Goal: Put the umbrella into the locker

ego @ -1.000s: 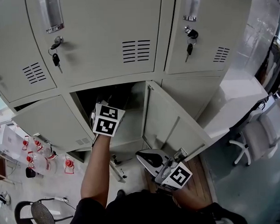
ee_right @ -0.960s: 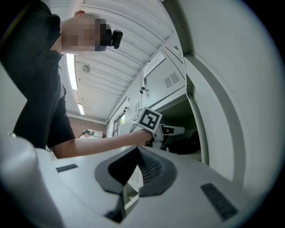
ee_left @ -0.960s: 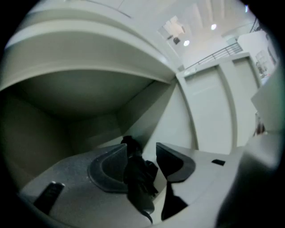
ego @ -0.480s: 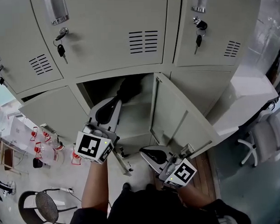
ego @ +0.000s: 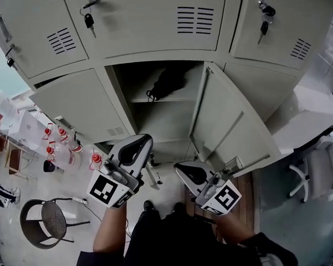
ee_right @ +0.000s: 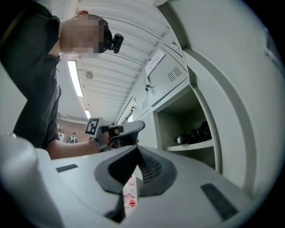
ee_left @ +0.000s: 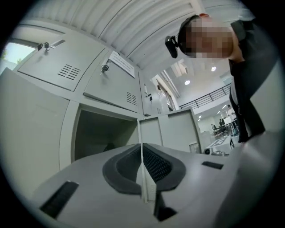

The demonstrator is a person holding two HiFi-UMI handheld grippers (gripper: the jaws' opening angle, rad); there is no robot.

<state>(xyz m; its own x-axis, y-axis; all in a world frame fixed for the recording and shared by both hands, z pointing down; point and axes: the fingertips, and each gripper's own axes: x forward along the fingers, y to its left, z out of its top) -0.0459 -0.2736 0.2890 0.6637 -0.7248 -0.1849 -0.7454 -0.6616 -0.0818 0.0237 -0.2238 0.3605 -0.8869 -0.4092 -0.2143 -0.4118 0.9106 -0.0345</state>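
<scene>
Both tongs are empty: the left gripper (ego: 142, 140) has just been closing and its jaws now meet with nothing between them, and the right gripper (ego: 182, 168) has its jaws pressed together on nothing as well. Each hangs in front of the open locker (ego: 120, 98), well apart from the umbrella (ego: 167, 83). The umbrella lies folded on the shelf (ego: 181, 99) inside, its strap end at the shelf's front edge toward the left and its body running back toward the right rear corner. With the umbrella in place, what seems left is to close the door (ego: 234, 122), which stands wide open from its hinge on the locker's right edge, inner face toward the person. The right gripper is the nearer one, just beside the door's lower edge, so it looks the natural one to use. A good close would bring it round to the outer face near the free edge, far from the hinge, where a light push turns the door most easily. It should press with the flat of the closed jaws rather than the tips, which could skid on painted metal. Whether the strap loop overhangs the shelf's front edge I cannot tell; if it does, it could catch in the door, so a nudge inward first would be prudent.
</scene>
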